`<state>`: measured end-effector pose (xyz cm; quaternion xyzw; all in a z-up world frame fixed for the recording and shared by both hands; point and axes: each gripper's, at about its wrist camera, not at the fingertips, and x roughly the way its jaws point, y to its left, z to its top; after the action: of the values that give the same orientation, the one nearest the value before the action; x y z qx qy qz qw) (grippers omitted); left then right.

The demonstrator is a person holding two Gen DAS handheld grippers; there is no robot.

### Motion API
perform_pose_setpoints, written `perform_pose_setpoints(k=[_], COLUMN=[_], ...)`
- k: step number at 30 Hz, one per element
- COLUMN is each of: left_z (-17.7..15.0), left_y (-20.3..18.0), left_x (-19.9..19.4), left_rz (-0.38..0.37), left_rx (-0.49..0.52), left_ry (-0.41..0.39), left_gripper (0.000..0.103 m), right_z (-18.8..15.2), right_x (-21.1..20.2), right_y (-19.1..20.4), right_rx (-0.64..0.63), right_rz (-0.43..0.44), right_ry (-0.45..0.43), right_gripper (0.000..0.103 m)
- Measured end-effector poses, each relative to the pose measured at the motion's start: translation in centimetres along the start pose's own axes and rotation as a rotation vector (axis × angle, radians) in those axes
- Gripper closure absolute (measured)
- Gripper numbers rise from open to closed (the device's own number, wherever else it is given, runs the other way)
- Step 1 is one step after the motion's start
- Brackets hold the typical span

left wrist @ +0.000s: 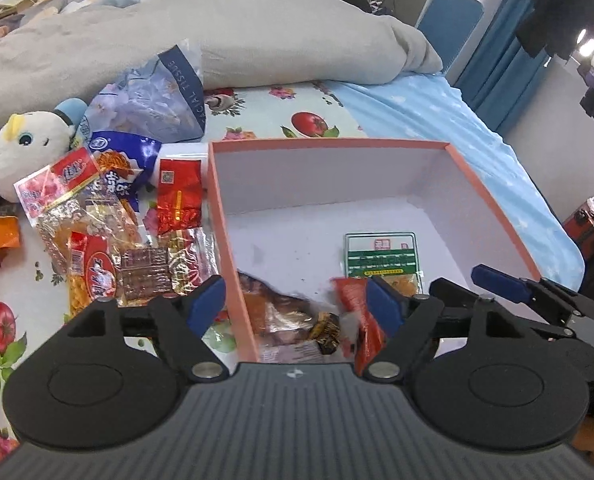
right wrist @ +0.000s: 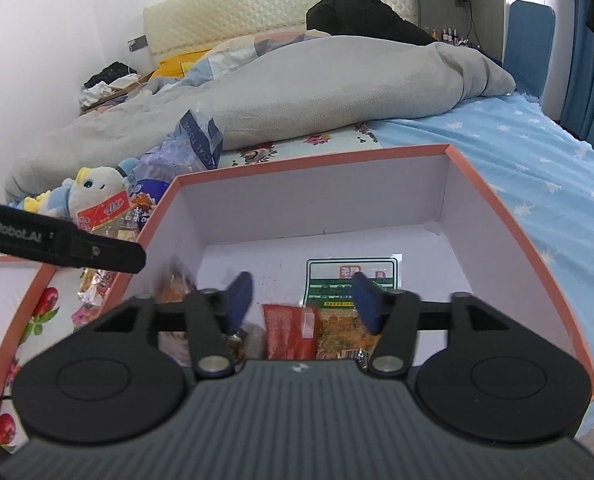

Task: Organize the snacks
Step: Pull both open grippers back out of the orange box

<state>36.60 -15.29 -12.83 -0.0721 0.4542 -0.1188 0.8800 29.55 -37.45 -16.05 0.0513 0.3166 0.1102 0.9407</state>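
An open pink-edged box (left wrist: 217, 208) with a white inside lies on the bed; it also shows in the right wrist view (right wrist: 497, 216). Inside lie a green-labelled packet (left wrist: 381, 256) (right wrist: 337, 276), a red packet (left wrist: 349, 296) (right wrist: 287, 332) and brown-wrapped snacks (left wrist: 293, 320). A pile of loose snack packets (left wrist: 109, 240) lies left of the box. My left gripper (left wrist: 297, 304) is open and empty, straddling the box's left wall. My right gripper (right wrist: 303, 300) is open and empty, low over the packets in the box; it also shows in the left wrist view (left wrist: 497, 284).
A plush toy (left wrist: 29, 140) and a tissue pack (left wrist: 153, 96) lie behind the snack pile. A grey duvet (left wrist: 217, 40) is bunched across the bed behind the box. The blue sheet (left wrist: 477, 140) runs to the bed's right edge.
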Motion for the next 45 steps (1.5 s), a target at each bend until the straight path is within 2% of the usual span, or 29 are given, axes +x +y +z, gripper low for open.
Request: perform_pose_setpoints(k=[9,14,22,37,41,45], left_z=[0.7,1.2,0.8,-2.0,-3.2,-4.5], left_y=[-0.2,-0.5,1.2,8.0,8.8,10.0], left_x=[-2.8,-5.4,-9.3,-13.2,-13.5,-14.0], left_rz=[-0.030,-0.051,-0.040,0.039,0.070,0.077], left_rx=[-0.008,0.027,0.054,0.017,0.049,0.041], left_ry=[-0.054,-0.105,-0.191,-0.250,-0.258,-0.246], left_gripper=[0.020,0.020,0.020,0.020,0.020,0.020], right_z=[1.1,2.5,3.4,2.7,1.8,0.9], right_x=[-1.7,-4.3,-6.9,-7.5,-7.0,-6.8], right_y=[0.8,2.0,4.5,9.8,11.3,13.0], right_rx=[-0.014,-0.022,-0.024,0.006,0.024,0.018], right_rz=[-0.005,0.003,0.029,0.093,0.098,0.109], right_ry=[-0.053,-0.128,-0.199,-0.236,-0.226,-0.207], right_gripper=[0.043,0.043,0.043,0.043,0.043,0.043])
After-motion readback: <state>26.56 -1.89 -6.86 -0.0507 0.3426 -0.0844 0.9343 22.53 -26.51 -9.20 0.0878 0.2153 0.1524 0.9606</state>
